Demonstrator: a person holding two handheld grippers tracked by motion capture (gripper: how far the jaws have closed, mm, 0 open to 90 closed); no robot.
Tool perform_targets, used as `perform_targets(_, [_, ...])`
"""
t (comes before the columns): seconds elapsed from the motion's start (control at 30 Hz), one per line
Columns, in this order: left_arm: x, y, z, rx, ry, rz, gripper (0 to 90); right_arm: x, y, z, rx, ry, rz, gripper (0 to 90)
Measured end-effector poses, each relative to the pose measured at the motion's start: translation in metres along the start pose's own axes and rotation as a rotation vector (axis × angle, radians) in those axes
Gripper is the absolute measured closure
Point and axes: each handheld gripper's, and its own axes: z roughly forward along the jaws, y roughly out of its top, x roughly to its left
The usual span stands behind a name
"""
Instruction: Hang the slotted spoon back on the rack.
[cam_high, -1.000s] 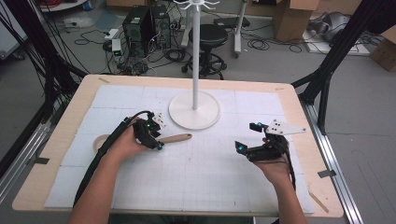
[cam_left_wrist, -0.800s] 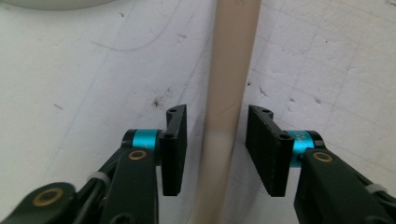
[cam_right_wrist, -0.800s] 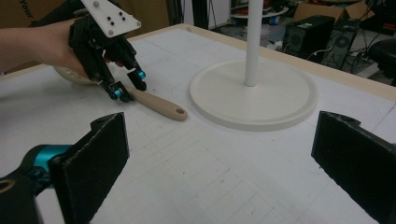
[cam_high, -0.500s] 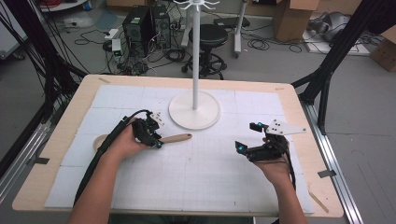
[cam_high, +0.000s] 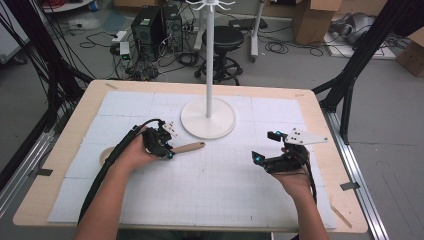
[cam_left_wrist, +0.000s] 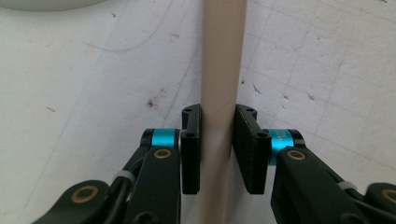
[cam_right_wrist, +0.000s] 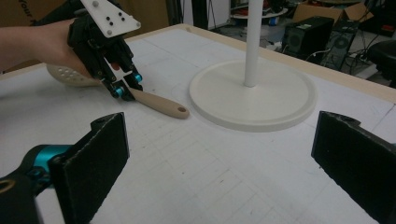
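My left gripper (cam_high: 167, 151) has just been closing and now clamps the spatula handle (cam_left_wrist: 219, 70) (head near left). My right gripper (cam_high: 266, 148) hovers with jaws wide, right of the stand base (cam_high: 207, 118).

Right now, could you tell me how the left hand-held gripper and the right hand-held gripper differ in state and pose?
The left hand-held gripper has just closed on the wooden spoon handle, its pads pressing both sides; the right hand-held gripper stands wide open with nothing between its jaws. The left is down at the white mat beside the stand base; the right is off alone on the right side. Both are black, each held in one hand.
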Motion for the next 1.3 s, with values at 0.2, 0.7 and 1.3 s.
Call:
perform_targets(0.2, [-0.002, 0.001, 0.0, 0.008, 0.01, 0.007, 74.1, 0.001, 0.0, 0.0, 0.004, 0.0, 0.003, 3.0])
perform_targets(0.7, [-0.006, -0.002, -0.021, -0.039, 0.013, 0.008, 74.2, 0.001, 0.0, 0.0, 0.004, 0.0, 0.002, 3.0])
perform_targets(1.3, [-0.004, -0.011, -0.068, -0.247, 0.003, -0.018, 74.3, 0.001, 0.0, 0.002, 0.007, 0.004, -0.003, 3.1])
